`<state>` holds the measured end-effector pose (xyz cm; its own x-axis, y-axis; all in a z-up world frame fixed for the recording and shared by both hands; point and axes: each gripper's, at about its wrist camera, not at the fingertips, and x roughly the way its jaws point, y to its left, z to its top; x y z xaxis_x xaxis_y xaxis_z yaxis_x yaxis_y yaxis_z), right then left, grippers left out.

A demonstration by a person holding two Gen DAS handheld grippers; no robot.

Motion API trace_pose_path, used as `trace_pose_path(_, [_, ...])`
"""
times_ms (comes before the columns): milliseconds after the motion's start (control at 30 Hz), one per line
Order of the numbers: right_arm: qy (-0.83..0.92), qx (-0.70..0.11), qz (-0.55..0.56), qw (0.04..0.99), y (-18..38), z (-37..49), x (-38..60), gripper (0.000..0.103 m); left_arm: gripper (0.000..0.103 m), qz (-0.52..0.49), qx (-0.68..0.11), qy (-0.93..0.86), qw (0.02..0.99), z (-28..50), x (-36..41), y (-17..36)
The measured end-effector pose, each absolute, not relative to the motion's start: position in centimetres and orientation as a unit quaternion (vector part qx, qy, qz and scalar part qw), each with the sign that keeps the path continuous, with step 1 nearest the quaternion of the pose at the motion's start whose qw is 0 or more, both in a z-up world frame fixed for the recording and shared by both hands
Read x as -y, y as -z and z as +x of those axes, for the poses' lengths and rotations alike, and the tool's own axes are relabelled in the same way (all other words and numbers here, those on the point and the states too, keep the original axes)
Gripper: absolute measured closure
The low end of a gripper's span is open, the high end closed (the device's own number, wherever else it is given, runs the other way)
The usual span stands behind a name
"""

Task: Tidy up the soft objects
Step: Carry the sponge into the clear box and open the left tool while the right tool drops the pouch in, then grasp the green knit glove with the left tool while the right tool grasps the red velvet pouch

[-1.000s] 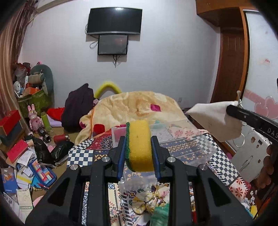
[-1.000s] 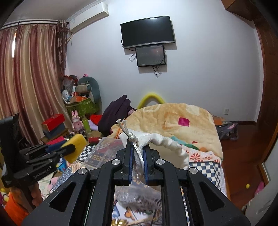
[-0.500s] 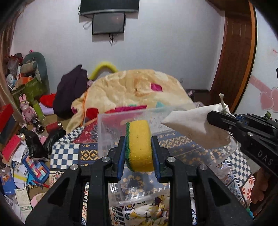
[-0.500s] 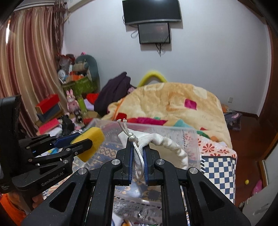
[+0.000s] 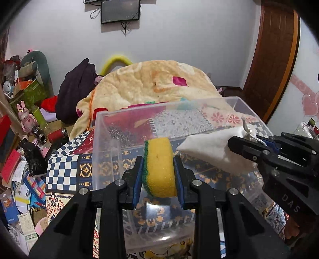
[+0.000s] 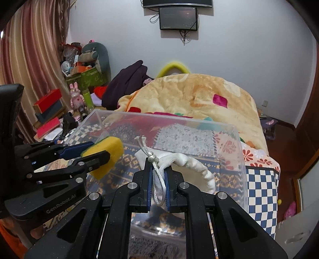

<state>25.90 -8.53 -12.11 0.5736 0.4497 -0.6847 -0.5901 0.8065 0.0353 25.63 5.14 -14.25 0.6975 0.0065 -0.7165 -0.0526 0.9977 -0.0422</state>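
This is a bedroom in a home, cluttered and lived-in. A bed (image 6: 261,179) with a patchwork cover and a heaped yellow blanket (image 6: 191,99) fills the middle. Two screens (image 6: 178,18) hang on the white wall, cables dangling below. Striped curtains (image 6: 33,65) hang at the left. Along that side lie piles of boxes (image 6: 47,108), papers (image 5: 22,199), a pink toy rabbit (image 5: 27,118) and dark clothes (image 5: 77,89). A wooden door (image 5: 271,59) stands at the right.
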Motion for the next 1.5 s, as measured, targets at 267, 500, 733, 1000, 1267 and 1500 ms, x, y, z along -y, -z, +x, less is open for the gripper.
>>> trace_pose_path(267, [-0.294,-0.341,-0.107,0.886,11.2,24.2,9.2,0.061,0.056,-0.019,-0.370,-0.015,0.929,23.8,-4.7,13.1])
trace_pose_path(500, [-0.303,-0.324,-0.098,0.891,9.6,22.8,10.8,0.050,0.044,-0.032,-0.340,0.003,0.940,20.6,-4.9,10.5])
trace_pose_path(733, [-0.304,-0.284,-0.086,0.905,7.5,20.3,12.8,0.038,0.035,-0.026,-0.301,0.006,0.953,16.3,-4.6,8.2])
trace_pose_path(1000, [-0.309,-0.272,-0.077,0.908,7.7,17.4,14.7,0.028,0.027,-0.037,-0.295,0.005,0.955,12.3,-4.8,8.4])
trace_pose_path(1267, [-0.315,-0.321,-0.073,0.890,11.4,15.4,15.1,0.028,0.027,-0.040,-0.333,0.012,0.942,9.9,-4.1,11.4])
trace_pose_path(1500, [-0.328,-0.379,-0.070,0.862,15.0,14.4,15.1,0.028,0.027,-0.057,-0.374,0.029,0.925,8.8,-3.1,15.0])
